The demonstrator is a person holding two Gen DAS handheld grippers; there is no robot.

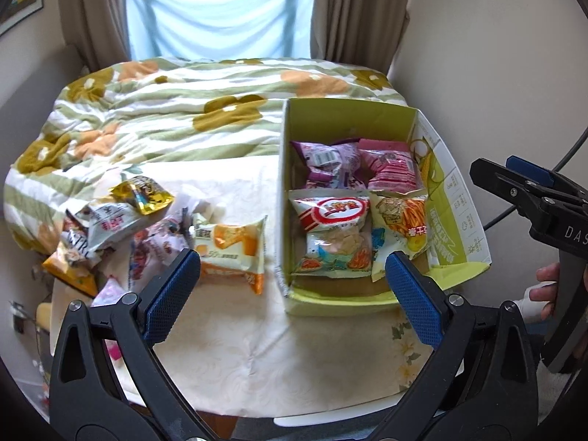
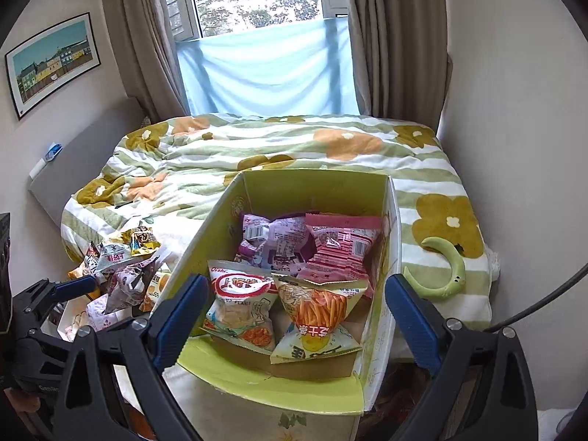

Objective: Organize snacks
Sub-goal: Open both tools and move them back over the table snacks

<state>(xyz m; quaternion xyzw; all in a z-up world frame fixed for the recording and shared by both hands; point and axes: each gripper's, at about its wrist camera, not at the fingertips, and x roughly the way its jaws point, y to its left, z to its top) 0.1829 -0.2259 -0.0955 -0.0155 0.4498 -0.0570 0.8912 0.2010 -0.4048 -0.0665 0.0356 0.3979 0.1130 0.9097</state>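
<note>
Green cardboard box (image 2: 294, 393) sits on the cream tablecloth (image 1: 235, 349) at the bed's foot, holding 4 snack bags: purple (image 2: 273, 242) and pink (image 2: 340, 253) at 12 o'clock, shrimp-chip bag (image 2: 239, 308) and fries bag (image 2: 319, 316) at 6. Loose snack pile (image 1: 121, 228) lies at the box's 9 o'clock. Left gripper (image 1: 294, 286) spread, nothing between its pads. Right gripper (image 2: 296, 316) spread (above the box, clear of bags).
</note>
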